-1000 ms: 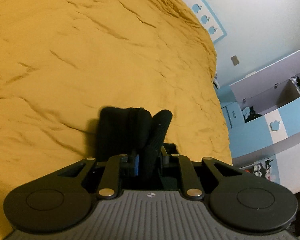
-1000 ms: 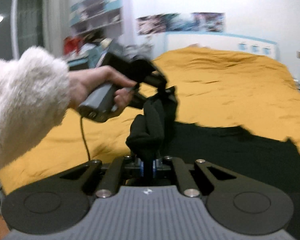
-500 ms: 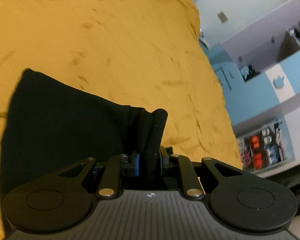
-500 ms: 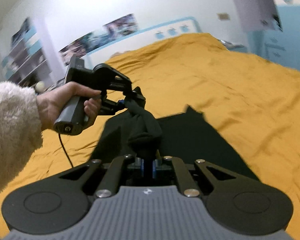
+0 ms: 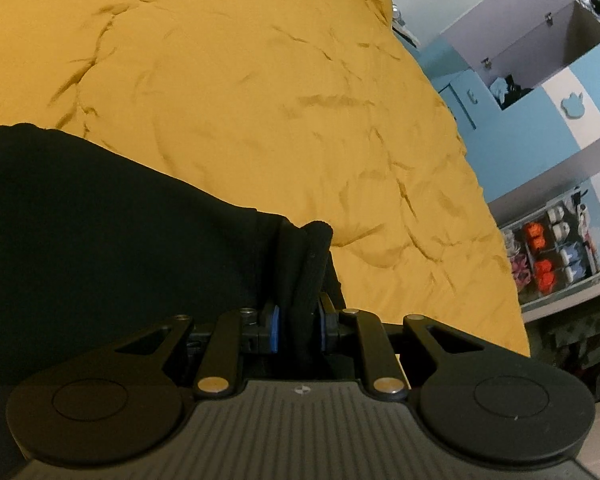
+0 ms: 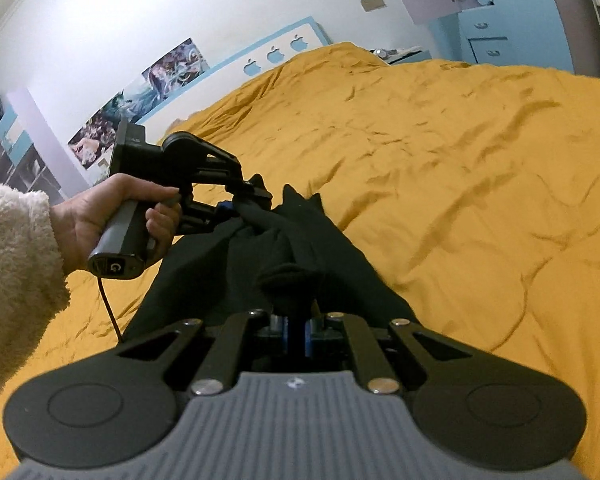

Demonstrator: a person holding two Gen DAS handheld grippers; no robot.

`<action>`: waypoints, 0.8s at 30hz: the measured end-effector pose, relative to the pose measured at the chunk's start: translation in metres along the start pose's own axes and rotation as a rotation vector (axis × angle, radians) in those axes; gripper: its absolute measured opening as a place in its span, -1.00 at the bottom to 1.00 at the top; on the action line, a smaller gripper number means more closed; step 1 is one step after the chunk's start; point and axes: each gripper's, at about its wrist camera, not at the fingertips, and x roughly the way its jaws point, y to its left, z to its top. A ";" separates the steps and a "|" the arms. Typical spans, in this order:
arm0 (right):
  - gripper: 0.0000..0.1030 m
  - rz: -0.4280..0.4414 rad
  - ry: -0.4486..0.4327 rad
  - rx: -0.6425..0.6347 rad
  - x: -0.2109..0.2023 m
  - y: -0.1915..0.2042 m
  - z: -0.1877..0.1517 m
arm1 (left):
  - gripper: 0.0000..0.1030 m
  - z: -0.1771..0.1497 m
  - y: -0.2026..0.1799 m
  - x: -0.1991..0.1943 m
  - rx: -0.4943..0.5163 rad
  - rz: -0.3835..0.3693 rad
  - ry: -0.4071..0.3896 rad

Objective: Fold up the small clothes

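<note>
Left gripper [image 5: 298, 320] clamps black cloth [image 5: 100, 240]; right gripper [image 6: 296, 330] clamps its other bunched edge, over yellow bed [image 6: 460, 160]

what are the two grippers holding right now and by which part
Both hold the same black garment. The left gripper and right gripper each pinch a bunched bit of its edge.

A bed with a creased mustard-yellow cover [image 6: 440, 152] fills most of both views. Behind it stands a white wall [image 6: 160, 12] carrying a blue-edged headboard panel with apple shapes [image 6: 276, 54] and a row of posters [image 6: 140, 96] to the left. On the right, blue and white cabinets [image 5: 540, 128] hold an open compartment, with a cluttered shelf [image 5: 556, 244] lower down.
</note>
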 end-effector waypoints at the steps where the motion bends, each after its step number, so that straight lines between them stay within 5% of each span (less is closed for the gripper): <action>1: -0.98 -0.001 0.001 0.007 -0.001 0.000 0.000 | -0.63 0.000 -0.002 0.001 0.001 0.003 0.001; 6: -0.98 -0.018 -0.005 0.030 0.001 -0.005 0.001 | -0.63 -0.002 -0.015 0.007 0.024 0.031 0.003; 9: -0.75 -0.088 0.000 0.046 0.003 -0.013 -0.002 | -0.54 -0.001 -0.019 0.014 0.034 0.054 0.018; 13: -0.72 -0.088 0.019 0.061 -0.007 -0.020 0.000 | -0.39 0.004 -0.028 0.005 0.008 -0.039 -0.005; 20: -0.42 -0.190 -0.069 0.002 -0.041 -0.012 0.019 | -0.39 -0.003 -0.051 -0.079 0.171 -0.178 -0.106; 24: -0.29 -0.078 -0.106 -0.120 -0.026 -0.013 0.057 | -0.39 -0.048 -0.036 -0.140 0.241 -0.090 -0.152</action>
